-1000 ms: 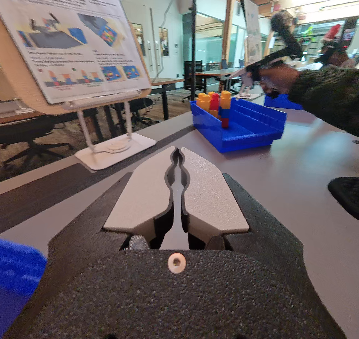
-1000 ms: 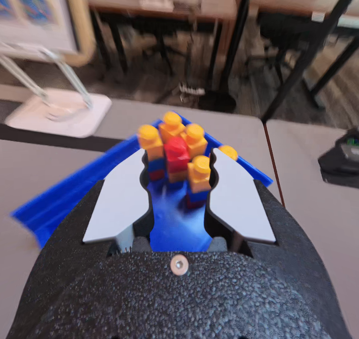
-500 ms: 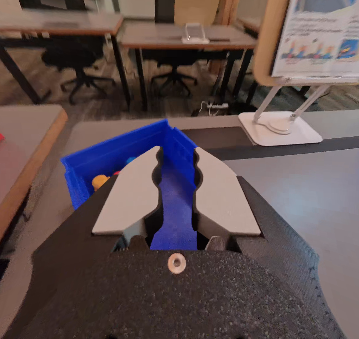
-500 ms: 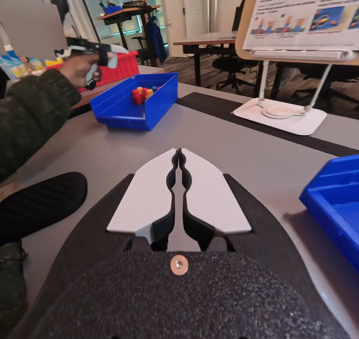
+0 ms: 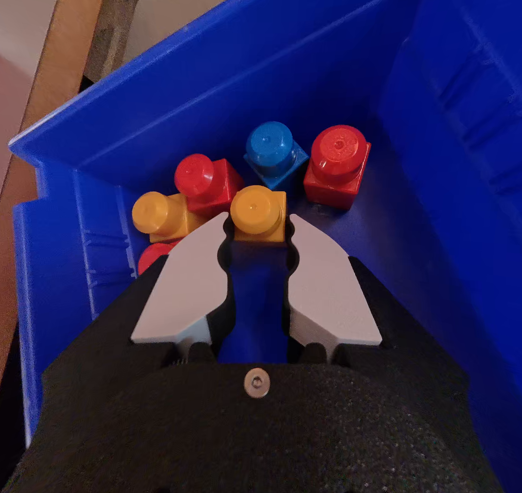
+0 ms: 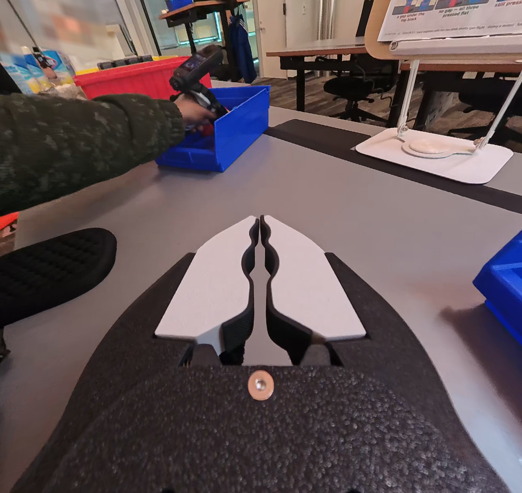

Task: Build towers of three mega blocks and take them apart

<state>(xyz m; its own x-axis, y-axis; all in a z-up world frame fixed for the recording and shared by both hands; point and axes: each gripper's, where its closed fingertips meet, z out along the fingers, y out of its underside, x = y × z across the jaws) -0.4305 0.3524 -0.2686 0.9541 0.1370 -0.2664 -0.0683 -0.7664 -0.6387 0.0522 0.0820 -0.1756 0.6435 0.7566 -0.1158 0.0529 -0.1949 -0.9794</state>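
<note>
The grey table (image 6: 324,197) carries everything in the right wrist view; a black strip (image 6: 333,146) runs across its far part; a blue bin (image 6: 240,129) stands on the grey surface at the far left, just short of the strip; a white stand base (image 6: 435,160) rests at the far right, partly over the strip; a second blue bin (image 6: 502,282) sits at the right edge, nearer the camera.
</note>
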